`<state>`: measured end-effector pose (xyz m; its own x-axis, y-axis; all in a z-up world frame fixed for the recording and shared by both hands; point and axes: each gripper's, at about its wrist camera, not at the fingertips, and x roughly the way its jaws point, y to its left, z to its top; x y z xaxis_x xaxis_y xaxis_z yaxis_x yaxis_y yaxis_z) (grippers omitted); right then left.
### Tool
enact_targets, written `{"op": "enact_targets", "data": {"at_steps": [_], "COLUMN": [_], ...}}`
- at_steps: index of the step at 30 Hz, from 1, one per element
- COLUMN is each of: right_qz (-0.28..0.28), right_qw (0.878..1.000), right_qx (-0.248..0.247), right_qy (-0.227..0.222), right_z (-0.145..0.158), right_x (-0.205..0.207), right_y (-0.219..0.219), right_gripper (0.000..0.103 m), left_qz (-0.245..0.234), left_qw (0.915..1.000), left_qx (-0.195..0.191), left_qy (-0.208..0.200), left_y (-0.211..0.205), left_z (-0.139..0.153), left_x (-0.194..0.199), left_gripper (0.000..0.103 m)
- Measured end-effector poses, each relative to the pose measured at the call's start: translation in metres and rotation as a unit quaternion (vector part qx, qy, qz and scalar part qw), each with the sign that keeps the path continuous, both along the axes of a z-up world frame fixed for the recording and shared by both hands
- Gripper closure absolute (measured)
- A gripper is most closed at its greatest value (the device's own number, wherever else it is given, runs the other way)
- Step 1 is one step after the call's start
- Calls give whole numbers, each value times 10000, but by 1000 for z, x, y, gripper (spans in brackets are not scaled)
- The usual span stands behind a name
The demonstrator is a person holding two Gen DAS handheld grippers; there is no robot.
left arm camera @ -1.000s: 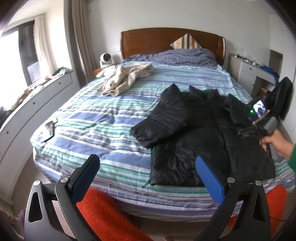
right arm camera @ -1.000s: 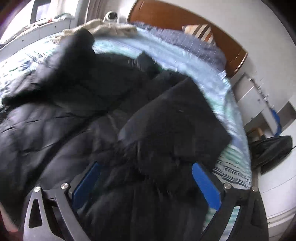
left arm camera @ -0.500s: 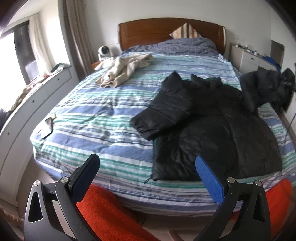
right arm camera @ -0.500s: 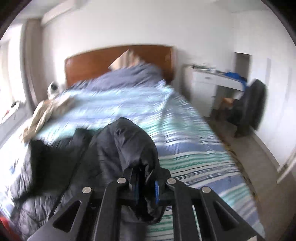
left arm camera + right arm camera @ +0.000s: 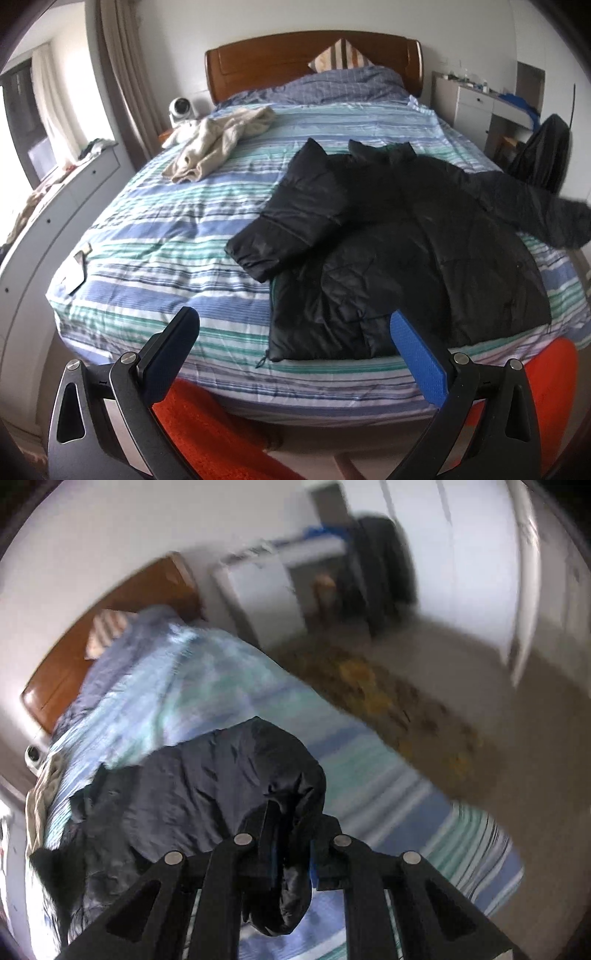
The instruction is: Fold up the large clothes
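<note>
So my right gripper (image 5: 291, 853) is clamped hard on the cuff end of the black jacket's sleeve (image 5: 236, 775), with a wad of shiny fabric bunched between the pads and hanging below them. A second ago those jaws were wide open over the sleeve where it lay folded in on the jacket's chest; now they've snapped shut, and I've swung the sleeve out. From the left wrist camera you can see it stretched out past the right edge of the bed (image 5: 166, 229), blurry at the tip.

Left gripper (image 5: 295, 354) is spread wide with nothing in it, hovering off the foot edge of the bed, roughly in front of the jacket's hem.

The black jacket (image 5: 406, 251) lies flat, front down I think, on the right half of the striped duvet, hem at the foot edge and collar toward the headboard. Its other sleeve is folded down along the left side. A beige garment (image 5: 218, 144) sits well apart near the far left corner.

My read: this is spreading out, not folding yet. The sleeve has to come down flat first.
</note>
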<state>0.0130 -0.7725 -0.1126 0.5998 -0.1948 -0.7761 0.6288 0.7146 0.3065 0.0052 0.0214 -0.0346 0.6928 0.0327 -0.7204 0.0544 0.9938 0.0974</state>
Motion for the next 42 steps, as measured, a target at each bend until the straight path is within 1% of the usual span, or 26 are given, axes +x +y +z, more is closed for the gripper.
{"op": "enact_targets", "data": {"at_steps": [1, 2, 3, 5, 6, 7, 10, 12, 14, 16, 17, 19, 22, 23, 24, 25, 28, 30, 33, 35, 36, 37, 38, 39, 40, 42], "right_qz": [-127, -269, -347, -587, -748, -852, -1016, -761, -203, 483, 748, 947, 306, 154, 8, -11, 305, 644, 1078, 1328, 1450, 1617, 1754, 1893, 2023, 2280], "right_qw": [9998, 9993, 9989, 9968, 9956, 9952, 9948, 9958, 9956, 9929, 9916, 9933, 9985, 9983, 9989, 9994, 9993, 9966, 9912, 9871, 9846, 9808, 9775, 9737, 9698, 9626], "right_qx": [127, 159, 186, 360, 443, 436, 51, -462, -696, -516, -325, 29, 137, 105, 58, 14, -234, -499, -734, -803, -859, -939, -1003, -1083, -1160, -1241], "right_qy": [112, 193, 254, 397, 355, 211, 98, -211, -593, -959, -1007, -658, 442, 551, 472, 341, -35, -104, -222, -383, -460, -545, -610, -667, -710, -776], "right_z": [-24, -40, -49, -72, -78, -77, -57, -28, -8, -1, -6, -33, -82, -88, -89, -86, -64, -48, -27, -14, -8, -1, 3, 6, 8, 10], "right_x": [-2, -5, -6, -16, -23, -31, -51, -57, -57, -48, -41, -24, -15, -16, -24, -30, -50, -60, -73, -78, -82, -85, -89, -91, -94, -98], "right_y": [-5, -13, -12, -22, -28, -31, -34, -18, 3, 23, 30, 36, 35, 36, 42, 49, 89, 122, 167, 192, 206, 225, 237, 251, 264, 288], "right_gripper": [88, 88, 83, 69, 57, 48, 44, 44, 44, 44, 44, 44, 44, 44, 44, 43, 44, 44, 43, 43, 43, 43, 43, 43, 43, 43], "left_qz": [-13, -15, -3, 49, 71, 100, 235, 323, 407, 484, 452, 416, 253, 177, 179, 229, 324, 297, 313, 529, 647, 774, 920, 943, 907, 963], "left_qw": [10000, 10000, 10000, 9999, 9999, 9999, 9996, 9993, 9991, 9987, 9988, 9987, 9986, 9982, 9971, 9955, 9793, 9663, 9496, 9356, 9278, 9267, 9302, 9343, 9352, 9456], "left_qx": [-11, -15, -1, 51, 64, 78, 161, 184, 103, -47, -159, -266, -421, -485, -565, -677, -1672, -2265, -2832, -3181, -3337, -3331, -3245, -3171, -3178, -2942], "left_qy": [-1, -22, -51, -83, -90, -91, -22, 24, 86, 135, 106, 113, 187, 309, 471, 616, 1093, 1185, 1309, 1439, 1540, 1559, 1450, 1326, 1275, 1000], "left_y": [-1, -2, -2, -1, 1, 3, 13, 21, 32, 47, 54, 68, 94, 106, 115, 122, 149, 152, 145, 139, 136, 135, 136, 139, 143, 159], "left_z": [1, 3, 5, 8, 8, 7, 2, -3, -12, -22, -27, -36, -53, -63, -73, -81, -114, -131, -154, -174, -183, -186, -184, -175, -168, -141], "left_x": [0, -1, -1, -2, -2, -2, 5, 11, 23, 37, 44, 55, 76, 87, 96, 104, 137, 157, 190, 212, 221, 223, 224, 222, 221, 215], "left_gripper": [0, 0, 0, 0, 0, 0, 0, 0, 0, 0, 0, 0, 0, 0, 0, 0, 1, 1, 2, 22, 50, 68, 78, 92, 95, 96]}}
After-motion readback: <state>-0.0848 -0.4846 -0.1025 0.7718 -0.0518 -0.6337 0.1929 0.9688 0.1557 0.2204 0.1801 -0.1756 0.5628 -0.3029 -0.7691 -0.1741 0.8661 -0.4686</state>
